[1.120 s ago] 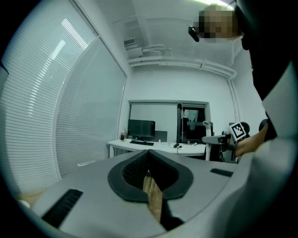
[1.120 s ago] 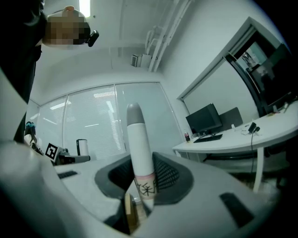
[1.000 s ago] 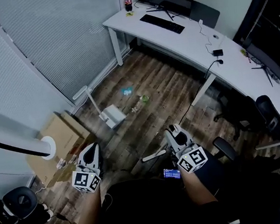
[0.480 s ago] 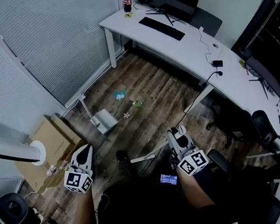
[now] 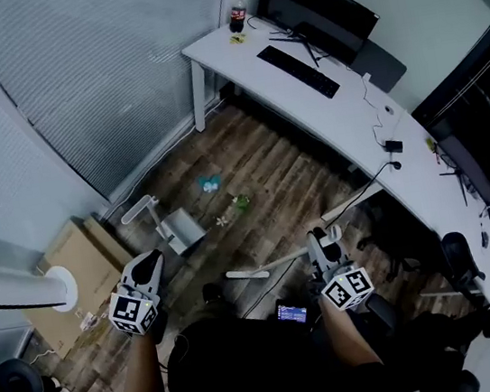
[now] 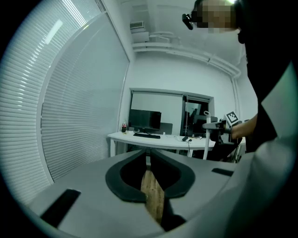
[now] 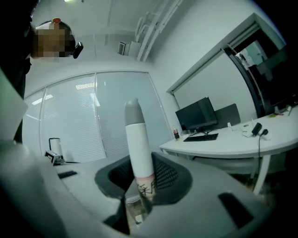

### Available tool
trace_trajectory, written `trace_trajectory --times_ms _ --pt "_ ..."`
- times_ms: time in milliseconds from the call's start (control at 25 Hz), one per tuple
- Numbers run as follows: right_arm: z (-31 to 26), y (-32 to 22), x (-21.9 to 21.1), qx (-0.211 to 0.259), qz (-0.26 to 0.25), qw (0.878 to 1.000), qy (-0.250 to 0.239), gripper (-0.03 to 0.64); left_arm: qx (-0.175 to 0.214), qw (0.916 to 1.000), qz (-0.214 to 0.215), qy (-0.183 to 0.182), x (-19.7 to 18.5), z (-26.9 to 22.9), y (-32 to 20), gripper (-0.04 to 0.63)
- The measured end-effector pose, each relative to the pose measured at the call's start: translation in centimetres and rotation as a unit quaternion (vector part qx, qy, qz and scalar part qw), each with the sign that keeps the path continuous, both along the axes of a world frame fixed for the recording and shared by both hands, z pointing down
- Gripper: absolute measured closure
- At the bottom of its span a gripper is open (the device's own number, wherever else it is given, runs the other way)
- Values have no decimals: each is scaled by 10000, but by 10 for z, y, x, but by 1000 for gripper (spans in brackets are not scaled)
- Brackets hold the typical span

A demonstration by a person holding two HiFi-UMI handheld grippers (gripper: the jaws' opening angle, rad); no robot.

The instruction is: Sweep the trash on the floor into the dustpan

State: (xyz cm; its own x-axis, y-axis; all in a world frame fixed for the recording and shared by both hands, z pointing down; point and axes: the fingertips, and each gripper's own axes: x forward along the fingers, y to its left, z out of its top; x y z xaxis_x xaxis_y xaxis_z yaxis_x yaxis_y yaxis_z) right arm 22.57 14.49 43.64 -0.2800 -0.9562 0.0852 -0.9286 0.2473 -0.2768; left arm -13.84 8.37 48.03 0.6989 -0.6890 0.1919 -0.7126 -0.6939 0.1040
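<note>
A white dustpan (image 5: 180, 229) with an upright handle stands on the wood floor by the blinds. Bits of trash lie just right of it: a blue piece (image 5: 209, 183), a green piece (image 5: 241, 202) and a small white one (image 5: 223, 222). My right gripper (image 5: 323, 241) (image 7: 138, 163) is shut on the white broom handle (image 7: 135, 139). The broom's head (image 5: 248, 275) hangs low to my left. My left gripper (image 5: 151, 261) (image 6: 148, 160) points level; its jaws have just been opening a crack, and only floor shows between them.
A long white desk (image 5: 343, 116) with a monitor, a keyboard (image 5: 297, 58) and a cola bottle (image 5: 239, 13) runs along the right wall. Cardboard boxes (image 5: 76, 257) sit at the left, office chairs (image 5: 460, 259) at the right. A cable trails over the floor.
Both grippers have travelled across the room with me, the broom carried along in the right one. The dustpan and trash now lie nearer, ahead of the left gripper.
</note>
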Motion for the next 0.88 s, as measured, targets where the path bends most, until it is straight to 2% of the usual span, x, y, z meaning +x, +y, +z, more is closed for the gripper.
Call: trace_trajectory --times_ms 280,480,600,720,880 --pt "-10 -62 12 47 314 9994 107 529 -117 9954 245 -914 -25 20 -70 504" --pt "-12 -103 30 115 637 9979 -92 529 -528 9816 382 -1796 -45 45 -104 465" --pt "-13 -133 42 163 726 9971 -131 529 -843 9663 533 -2371 -53 67 -125 442" --pt "-13 -166 50 170 709 9972 -149 529 -1249 9473 717 -2861 -60 95 -143 419" --pt "0 -210 54 8 499 9986 -154 529 -1829 9102 1083 -3554 -65 142 -159 403"
